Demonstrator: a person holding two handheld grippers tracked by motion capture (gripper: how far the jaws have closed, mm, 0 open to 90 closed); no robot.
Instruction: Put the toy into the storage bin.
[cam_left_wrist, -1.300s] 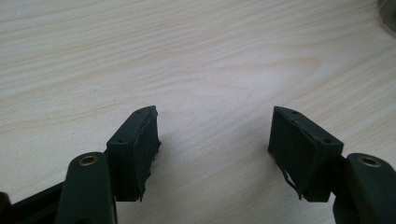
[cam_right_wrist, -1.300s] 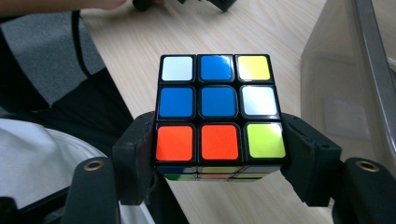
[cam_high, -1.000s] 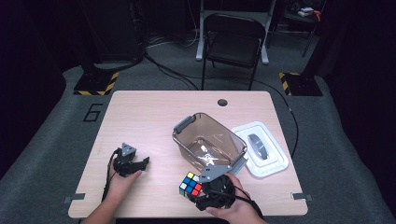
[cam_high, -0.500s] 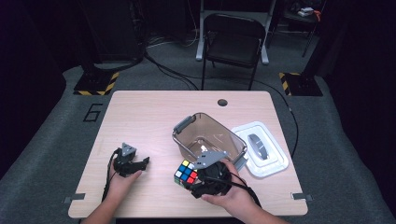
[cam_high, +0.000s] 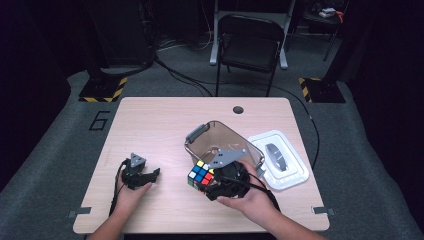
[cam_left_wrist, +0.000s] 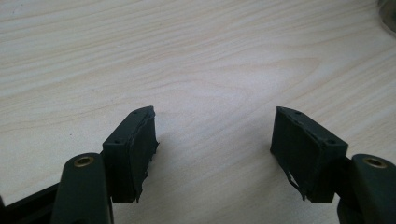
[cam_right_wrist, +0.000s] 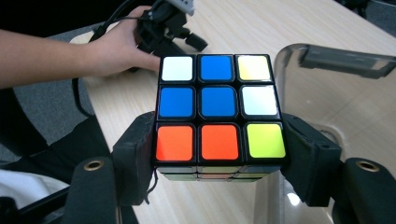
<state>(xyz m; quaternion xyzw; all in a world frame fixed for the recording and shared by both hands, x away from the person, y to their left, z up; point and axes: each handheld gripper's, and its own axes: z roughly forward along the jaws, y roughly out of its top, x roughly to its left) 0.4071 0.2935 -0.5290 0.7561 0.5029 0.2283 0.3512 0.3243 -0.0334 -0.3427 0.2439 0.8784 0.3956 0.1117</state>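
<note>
Black jaws of my right gripper (cam_right_wrist: 219, 154) clamp the cube (cam_right_wrist: 219, 114) from both sides; the pads press flat on its lower layer. In the right gripper view the face turned to the camera reads white, blue, yellow on the top row, blue, blue, white in the middle, orange, orange, lime green at the bottom. In the high view I see the cube (cam_high: 200, 174) held clear of the table (cam_high: 150, 125), just beside the near rim of the bin (cam_high: 220, 137), on its left side. That bin is clear brown plastic with grey handles and stands open. Its white lid (cam_high: 277, 160) lies flat on the table, touching the bin's right side.

My left gripper (cam_high: 152, 174) rests low on the table near the front left, well apart from the cube. In the left gripper view its jaws stand spread, with bare wood grain between the pads and nothing gripped. My left hand (cam_high: 131, 192) wraps the gripper body from behind.

Beyond the table's far edge a black chair (cam_high: 251, 45) stands on the grey floor.
</note>
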